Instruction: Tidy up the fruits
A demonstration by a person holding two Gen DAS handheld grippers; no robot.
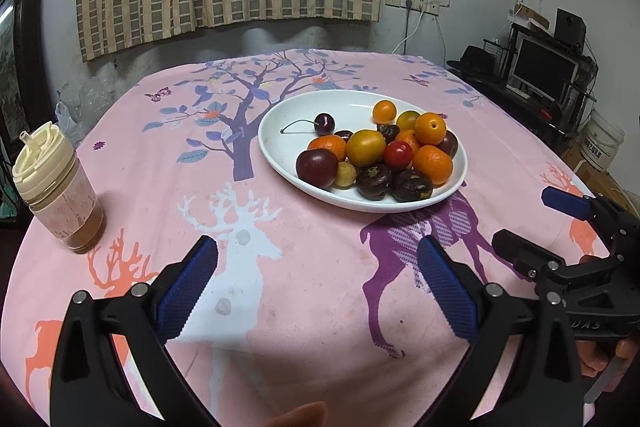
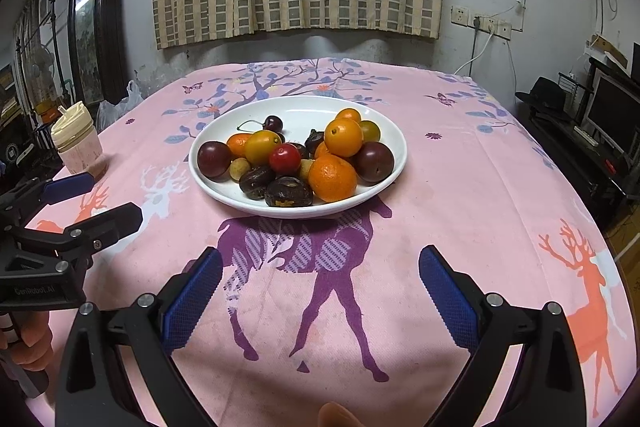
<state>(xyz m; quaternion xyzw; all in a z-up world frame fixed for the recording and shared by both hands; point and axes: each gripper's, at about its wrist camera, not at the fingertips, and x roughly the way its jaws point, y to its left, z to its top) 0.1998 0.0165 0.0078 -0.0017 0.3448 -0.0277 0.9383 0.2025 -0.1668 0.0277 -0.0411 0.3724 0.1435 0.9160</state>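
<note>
A white oval plate (image 1: 280, 131) (image 2: 384, 131) sits mid-table and holds several small fruits: oranges (image 1: 433, 159) (image 2: 332, 177), a yellow tomato (image 1: 365, 147), a red tomato (image 2: 284, 159), dark plums (image 1: 317, 168) (image 2: 374, 155), a cherry (image 1: 324, 123) (image 2: 273, 123) and dark brown fruits (image 2: 289, 191). My left gripper (image 1: 316, 259) is open and empty, above the cloth short of the plate. My right gripper (image 2: 320, 267) is open and empty, in front of the plate. Each gripper shows in the other's view, the right (image 1: 532, 219) and the left (image 2: 108, 199).
A lidded cup (image 1: 56, 187) (image 2: 78, 139) with a brown drink stands at the table's left. The table has a pink deer-print cloth (image 1: 280, 307) (image 2: 480, 207). A curtain and wall lie behind; a desk with a monitor (image 1: 544, 67) is on the right.
</note>
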